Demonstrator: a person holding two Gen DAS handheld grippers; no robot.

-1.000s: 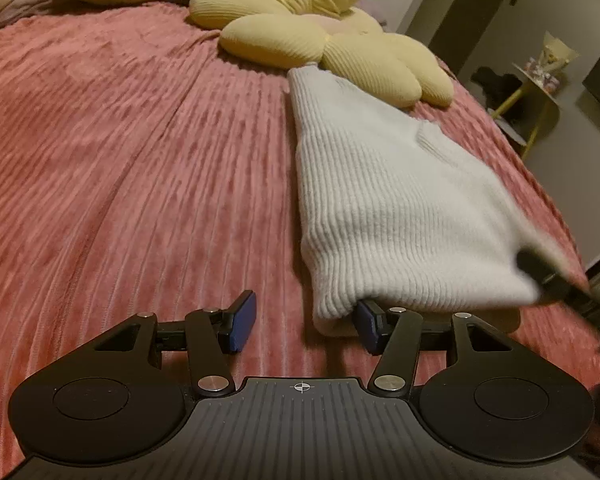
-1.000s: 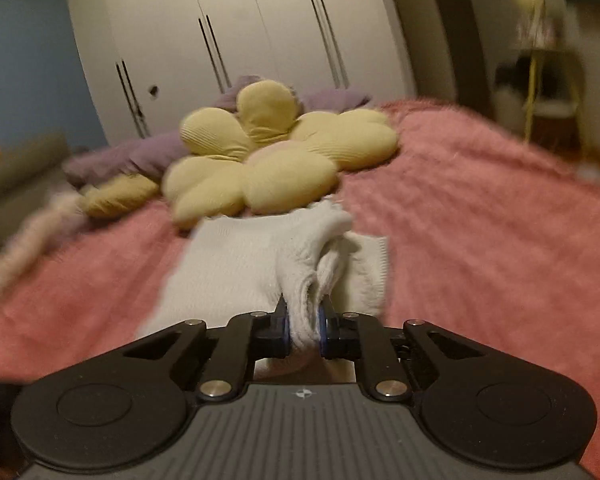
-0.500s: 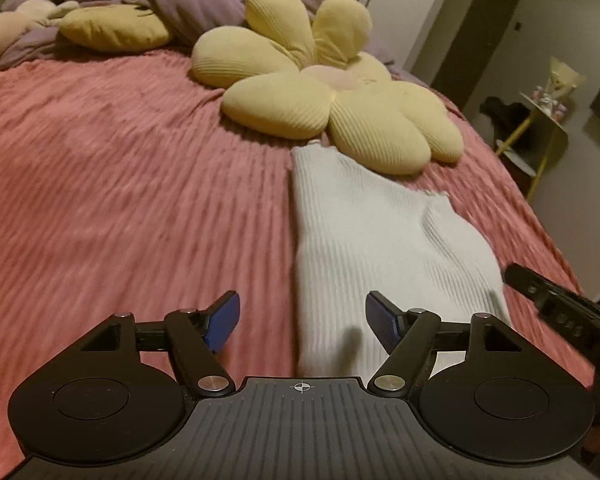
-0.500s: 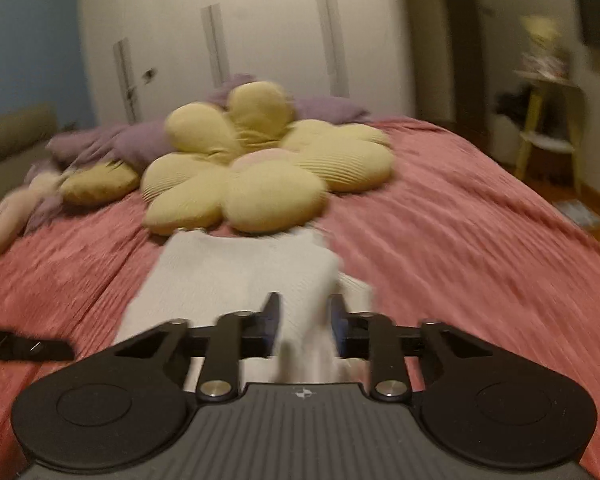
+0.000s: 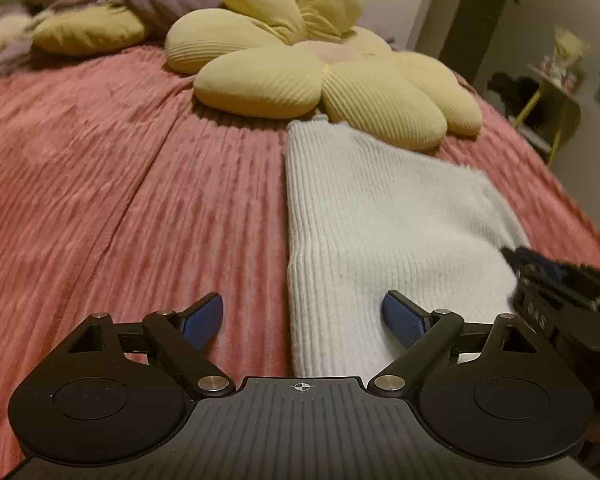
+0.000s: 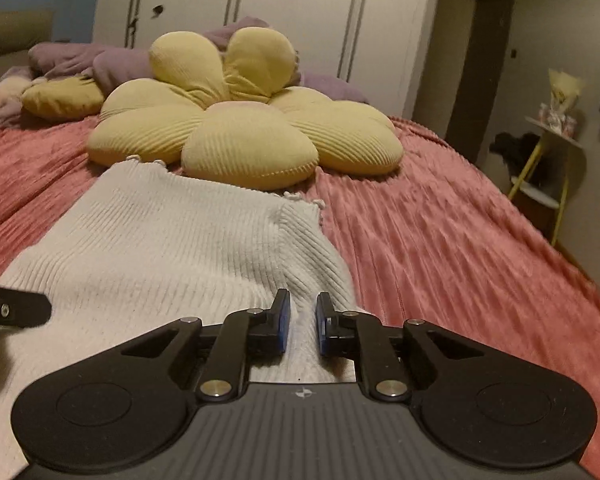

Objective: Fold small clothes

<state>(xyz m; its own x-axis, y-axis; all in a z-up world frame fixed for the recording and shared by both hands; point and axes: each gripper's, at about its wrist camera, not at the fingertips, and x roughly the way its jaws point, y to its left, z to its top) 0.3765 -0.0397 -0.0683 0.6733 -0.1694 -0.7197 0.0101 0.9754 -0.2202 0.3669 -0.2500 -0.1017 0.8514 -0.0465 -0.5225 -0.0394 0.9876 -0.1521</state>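
A white ribbed knit garment point(image 5: 380, 216) lies folded flat on the pink bedspread point(image 5: 120, 184), its far end touching the yellow flower cushion point(image 5: 320, 76). My left gripper point(image 5: 302, 316) is open wide and empty, straddling the garment's near left edge. My right gripper point(image 6: 302, 322) is open with a narrow gap, its jaws just above the garment point(image 6: 172, 240) near its right edge, holding nothing. The right gripper's tip also shows at the right of the left wrist view point(image 5: 556, 280).
The flower cushion point(image 6: 236, 128) and purple bedding point(image 6: 80, 60) fill the head of the bed. A small yellow-legged side table point(image 6: 548, 160) stands right of the bed. White wardrobes point(image 6: 300, 12) stand behind. The pink bedspread point(image 6: 460, 240) spreads to the right.
My right gripper let go of the garment fold it was holding and laid it flat, then drew back. My left gripper opened wider and pulled back slightly.
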